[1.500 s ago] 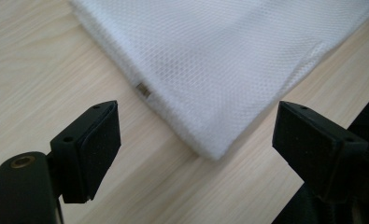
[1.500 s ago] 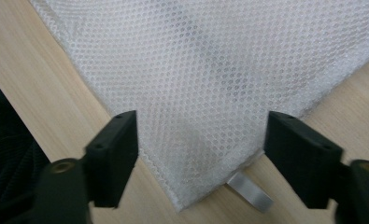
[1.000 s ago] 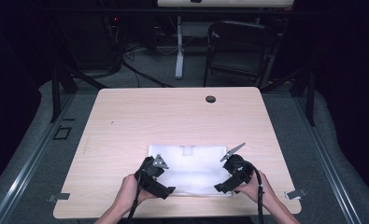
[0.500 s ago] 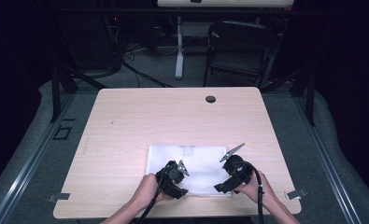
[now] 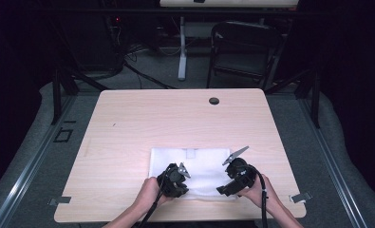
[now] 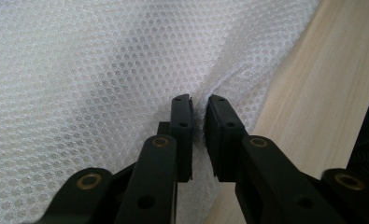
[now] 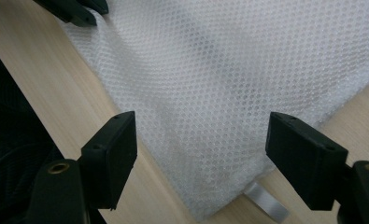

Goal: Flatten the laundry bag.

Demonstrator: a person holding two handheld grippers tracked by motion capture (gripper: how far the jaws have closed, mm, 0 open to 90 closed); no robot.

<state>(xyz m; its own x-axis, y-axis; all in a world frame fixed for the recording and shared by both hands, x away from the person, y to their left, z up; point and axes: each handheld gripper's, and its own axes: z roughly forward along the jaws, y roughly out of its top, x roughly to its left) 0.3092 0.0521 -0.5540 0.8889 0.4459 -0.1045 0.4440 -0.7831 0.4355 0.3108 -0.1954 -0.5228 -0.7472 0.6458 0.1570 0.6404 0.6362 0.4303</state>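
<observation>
The left gripper (image 6: 198, 112) has its jaws clamped on a pinch of white mesh fabric (image 6: 88, 70), which puckers into a ridge running up and away from the jaw tips. The pale wood of the desk (image 6: 308, 93) shows just to the right of those jaws, so the grip sits close to the fabric's near edge. In the high view the left gripper (image 5: 175, 178) rests on the near left part of the mesh fabric (image 5: 199, 161), which lies flat on the near half of the desk (image 5: 175, 114).

The right gripper (image 7: 201, 140) has its jaws wide apart, straddling the fabric's near right corner (image 7: 205, 205); a small grey tab (image 7: 266, 200) pokes out from under that corner, below and between the jaws.

The step in hand looks like taking hold of both near corners, perhaps to fold or lift. To do it well, the right jaws should drop lower over the corner and close on the fabric alone, matching the left grip's depth so the edge lifts evenly.
</observation>
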